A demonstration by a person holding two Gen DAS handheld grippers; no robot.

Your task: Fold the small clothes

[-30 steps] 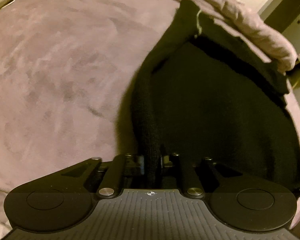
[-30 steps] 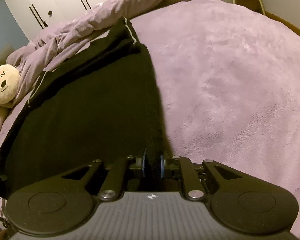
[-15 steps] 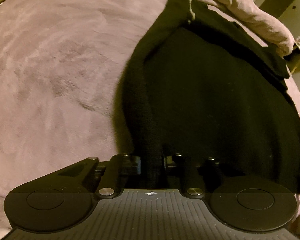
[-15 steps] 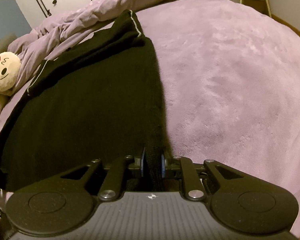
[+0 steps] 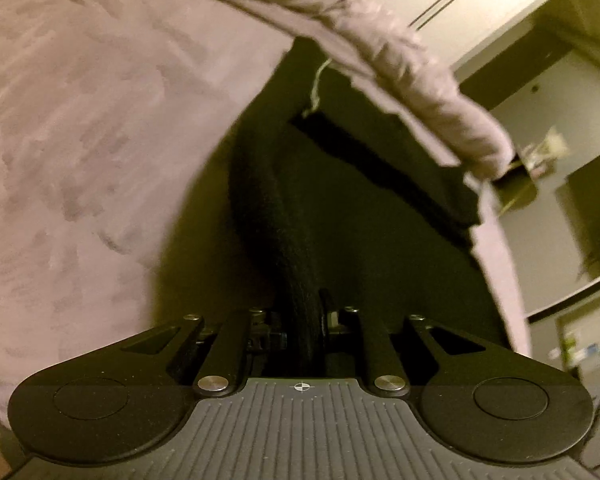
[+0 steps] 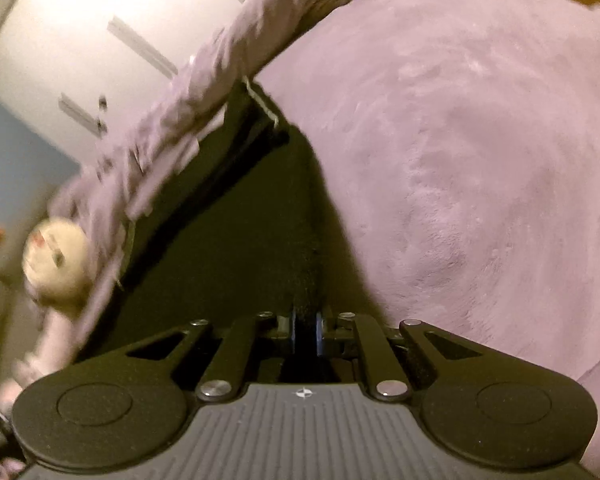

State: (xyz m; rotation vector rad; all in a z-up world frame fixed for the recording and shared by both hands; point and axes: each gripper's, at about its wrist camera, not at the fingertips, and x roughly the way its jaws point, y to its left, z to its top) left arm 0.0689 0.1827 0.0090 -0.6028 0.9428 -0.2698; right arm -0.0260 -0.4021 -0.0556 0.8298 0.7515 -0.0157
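Observation:
A black knitted garment (image 5: 372, 232) lies spread on a purple plush bedspread (image 5: 84, 152). My left gripper (image 5: 303, 320) is shut on the garment's near left edge, which bunches into a thick roll between the fingers. My right gripper (image 6: 306, 328) is shut on the near right edge of the same garment (image 6: 228, 248). The cloth stretches from both grippers to its far end, which has a pale trim line (image 6: 265, 105) and reaches under a bunched purple duvet. Both views are blurred.
A rumpled purple duvet (image 5: 384, 52) lies along the far side of the bed. A round cream plush toy (image 6: 56, 264) sits at the left in the right wrist view. White wardrobe doors (image 6: 84, 40) stand behind. The bedspread (image 6: 480, 160) spreads wide to the right.
Both grippers have tilted up and lifted with the garment edges still held. The wardrobe and room now show more, and the garment's far end sits closer to the duvet.

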